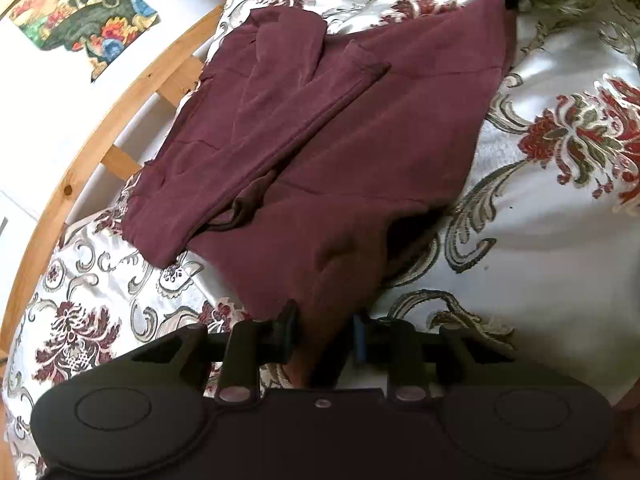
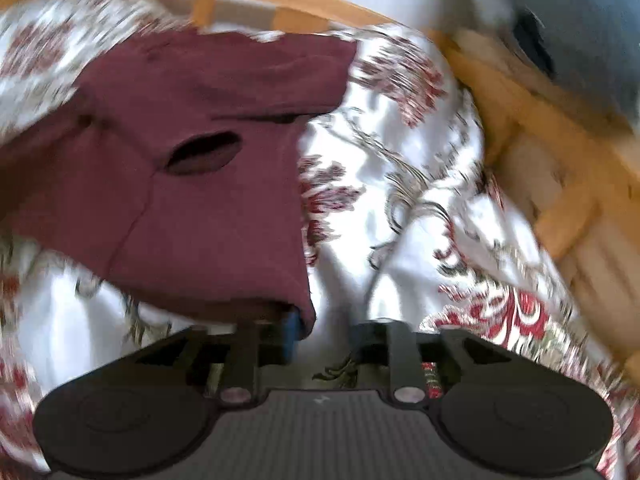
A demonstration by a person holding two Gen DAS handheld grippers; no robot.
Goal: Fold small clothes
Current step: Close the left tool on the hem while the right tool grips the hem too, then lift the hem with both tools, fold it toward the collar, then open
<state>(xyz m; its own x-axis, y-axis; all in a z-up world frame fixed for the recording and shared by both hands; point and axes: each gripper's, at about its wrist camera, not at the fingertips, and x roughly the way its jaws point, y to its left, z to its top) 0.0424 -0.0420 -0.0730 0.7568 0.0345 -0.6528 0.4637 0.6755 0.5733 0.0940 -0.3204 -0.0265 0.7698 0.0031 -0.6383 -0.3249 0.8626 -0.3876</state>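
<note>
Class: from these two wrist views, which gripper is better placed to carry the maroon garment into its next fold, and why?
Probably the left. A corner of the maroon garment sits between the left gripper fingers, while the right gripper stands open, the cloth only draped against one finger.

Bright daylight — right view motion-blurred, fisheye-warped.

You have a white floral bedspread (image 1: 540, 208) covering the bed, a wooden bed frame (image 1: 120, 92) along its edge, and a colourful picture (image 1: 80, 12) on the white wall beyond the frame.
</note>
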